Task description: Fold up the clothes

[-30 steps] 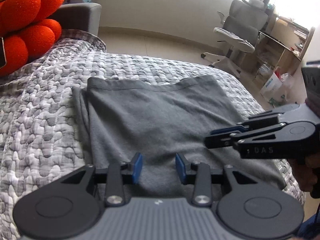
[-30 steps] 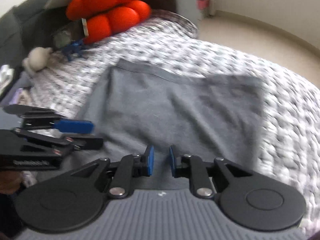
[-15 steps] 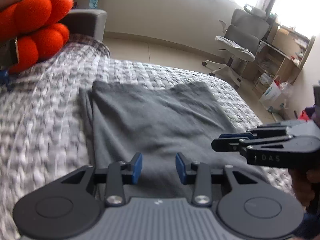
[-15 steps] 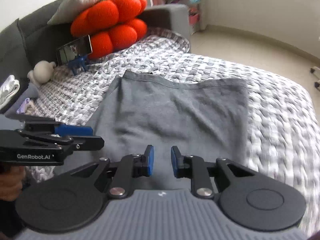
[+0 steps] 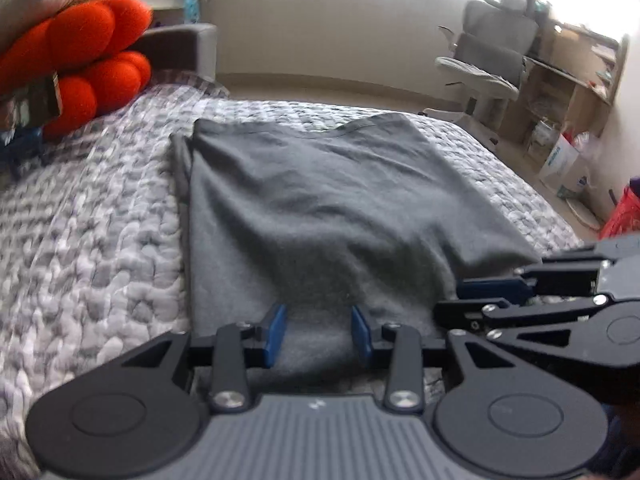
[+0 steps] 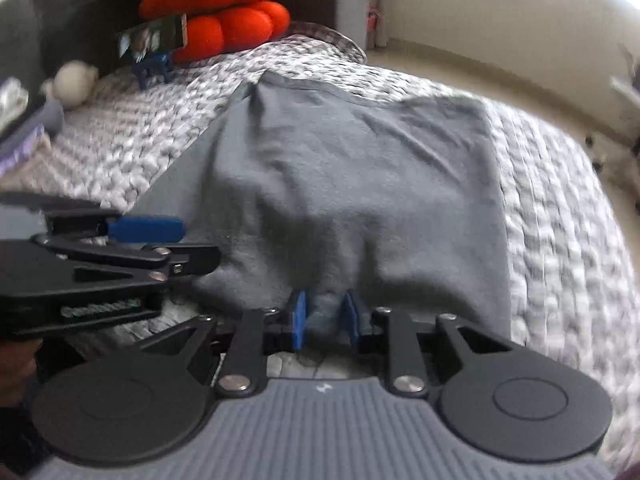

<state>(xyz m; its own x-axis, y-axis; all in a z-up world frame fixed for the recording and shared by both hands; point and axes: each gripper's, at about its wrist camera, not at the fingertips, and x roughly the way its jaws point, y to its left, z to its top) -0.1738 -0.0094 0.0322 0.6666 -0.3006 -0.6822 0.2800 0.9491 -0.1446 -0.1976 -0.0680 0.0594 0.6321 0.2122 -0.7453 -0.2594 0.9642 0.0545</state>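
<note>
While a grey garment (image 5: 320, 208) lies spread flat on the grey-and-white quilted cover (image 5: 88, 240), several things crowd the far end: an orange knotted cushion (image 6: 224, 12) against the dark sofa back (image 6: 52, 24), a phone on a blue stand (image 6: 154, 38) leaning in front of it, and a small pale soft toy (image 6: 74, 80) off to the side. Across the floor stands a grey office chair (image 5: 484, 68) beside a cluttered desk (image 5: 576, 76). Nothing lies on the garment itself.

Its hemmed edge points away toward the cushion; the near edge sits right at both tools. The left gripper (image 5: 319, 330) has its 2 blue pads spread fairly wide, with the near edge of the cloth lying between them; whether they touch the cloth is unclear. The right gripper (image 6: 323, 320) has its pads closer together, with a raised bunch of fabric sitting between them, though blur hides whether they actually pinch it. Each tool appears side-on in the other's view, just beside the garment's near corners.
</note>
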